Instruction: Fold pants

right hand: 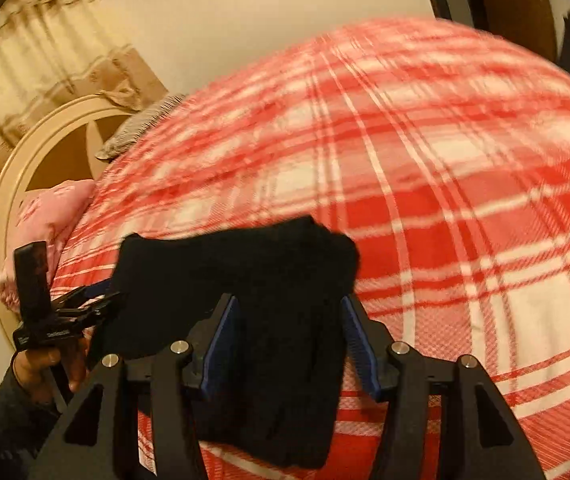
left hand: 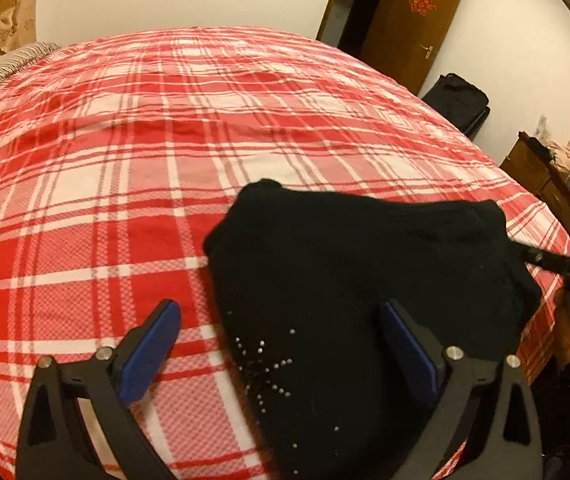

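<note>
The black pants (left hand: pixel 365 280), with small silver studs near the front, lie folded in a bundle on the red and white plaid bed (left hand: pixel 165 140). My left gripper (left hand: pixel 281 340) is open, its blue pads wide apart over the bundle's left edge. In the right wrist view the pants (right hand: pixel 245 280) lie between the fingers of my right gripper (right hand: pixel 289 336), whose jaws stand apart around the cloth without pinching it. The left gripper (right hand: pixel 65 308) shows there at the bundle's left side. The right gripper (left hand: pixel 565 268) shows dimly at the bundle's right edge in the left wrist view.
A striped pillow (left hand: pixel 9 64) and a pink pillow (right hand: pixel 45 216) lie by the headboard (right hand: pixel 25 152). A brown door (left hand: pixel 413 20), a black suitcase (left hand: pixel 461 100) and a cluttered wooden cabinet (left hand: pixel 545 168) stand beyond the bed. The bedsheet (right hand: pixel 445 160) stretches far ahead.
</note>
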Demonstrator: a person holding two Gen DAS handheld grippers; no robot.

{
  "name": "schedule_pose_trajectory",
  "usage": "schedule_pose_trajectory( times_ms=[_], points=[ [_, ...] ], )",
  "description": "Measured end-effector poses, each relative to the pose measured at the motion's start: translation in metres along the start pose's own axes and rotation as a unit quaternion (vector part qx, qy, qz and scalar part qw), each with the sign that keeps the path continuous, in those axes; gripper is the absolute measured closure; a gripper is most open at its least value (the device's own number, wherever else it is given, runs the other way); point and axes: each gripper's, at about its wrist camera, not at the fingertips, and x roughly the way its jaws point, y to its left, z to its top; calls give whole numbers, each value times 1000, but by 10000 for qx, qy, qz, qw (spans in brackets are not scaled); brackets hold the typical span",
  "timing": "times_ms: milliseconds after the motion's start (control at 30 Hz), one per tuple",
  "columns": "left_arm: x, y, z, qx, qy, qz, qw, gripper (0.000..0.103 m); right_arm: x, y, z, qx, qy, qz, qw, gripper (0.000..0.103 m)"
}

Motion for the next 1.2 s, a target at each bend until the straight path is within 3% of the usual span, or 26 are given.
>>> schedule_pose_trajectory(
  times_ms=[367,500,600,700,833,1033,1100,1200],
  points=[
    [12,-6,5,251,-16,-64,9997,0,20,-25,-4,690,92,415,9967,44],
    [11,-7,5,237,-53,-165,9996,3,22,-18,-3,720,95,316,9969,44],
    [8,-7,2,249,-82,-431,9987,12,20,-11,-4,647,53,301,9974,51],
    [7,-4,0,283,-109,-623,9976,14,20,-16,-6,831,61,532,9951,63],
    [5,2,0,292,-123,-803,9963,19,20,-22,-6,993,68,706,9925,67],
    [1,8,2,-20,-118,-985,9951,42,15,-15,-5,915,26,676,9935,70],
    [-1,11,2,-160,-125,-1158,9931,61,13,-14,-4,913,13,698,9934,71],
    [-7,12,2,-206,-151,-1193,9925,79,7,-7,-2,811,-6,691,9943,72]
  ],
)
